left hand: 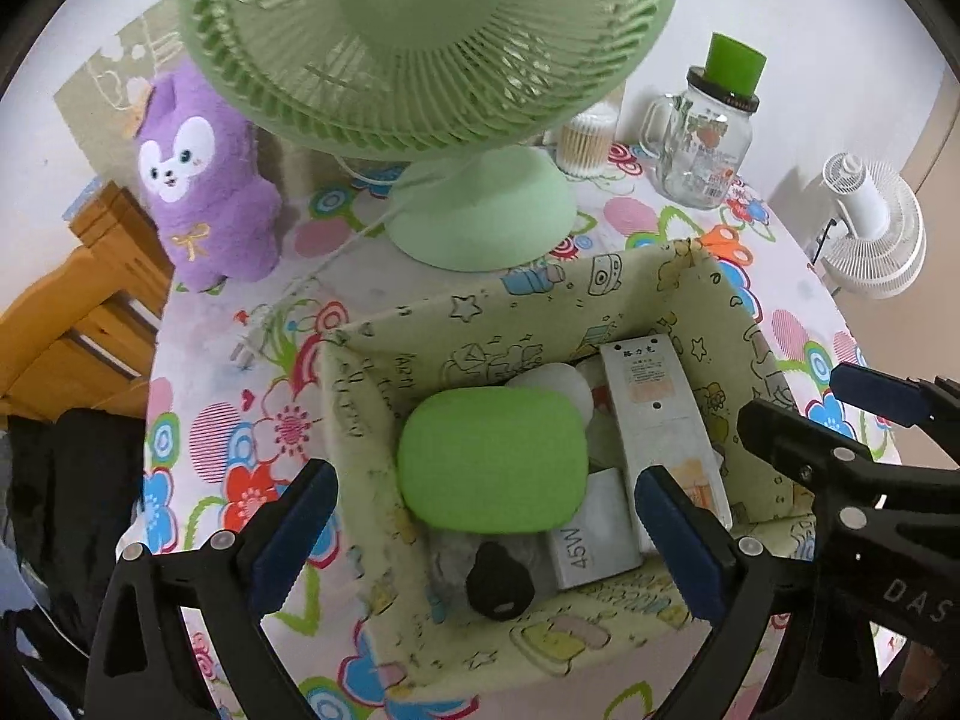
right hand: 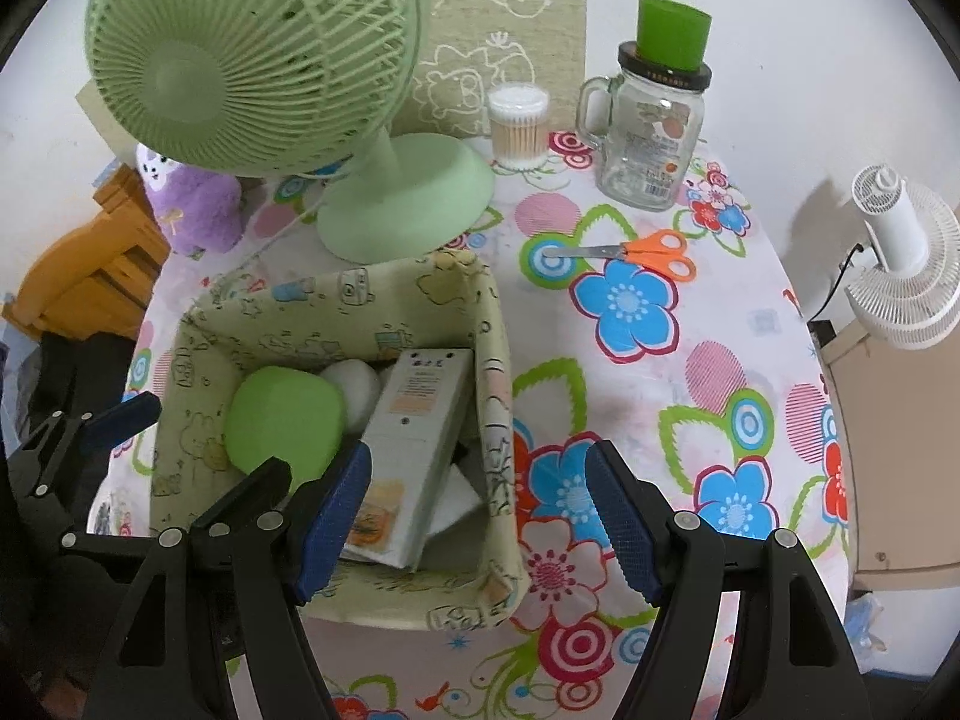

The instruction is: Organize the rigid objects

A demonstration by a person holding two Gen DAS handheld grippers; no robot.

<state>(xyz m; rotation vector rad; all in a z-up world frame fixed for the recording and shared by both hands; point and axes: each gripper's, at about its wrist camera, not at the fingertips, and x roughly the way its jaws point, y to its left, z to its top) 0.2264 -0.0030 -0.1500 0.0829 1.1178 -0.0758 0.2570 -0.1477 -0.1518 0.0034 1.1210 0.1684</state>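
Note:
A pale green fabric storage box (left hand: 396,324) (right hand: 498,360) stands on the flowered table. Inside lie a green case (left hand: 492,462) (right hand: 282,420), a white remote-like box (left hand: 654,414) (right hand: 414,420), a white ball (left hand: 555,384), a 45W adapter (left hand: 591,534) and a black key fob (left hand: 499,582). My left gripper (left hand: 486,540) is open and empty above the box. My right gripper (right hand: 480,516) is open and empty over the box's right wall. Orange scissors (right hand: 642,252) lie on the table beyond it.
A green desk fan (left hand: 432,48) (right hand: 252,54) stands behind the box, with a purple plush (left hand: 198,180) at its left. A glass mug jar with a green cup (right hand: 651,132) and a cotton-swab tub (right hand: 519,126) stand at the back. A white fan (right hand: 906,264) is off the right edge.

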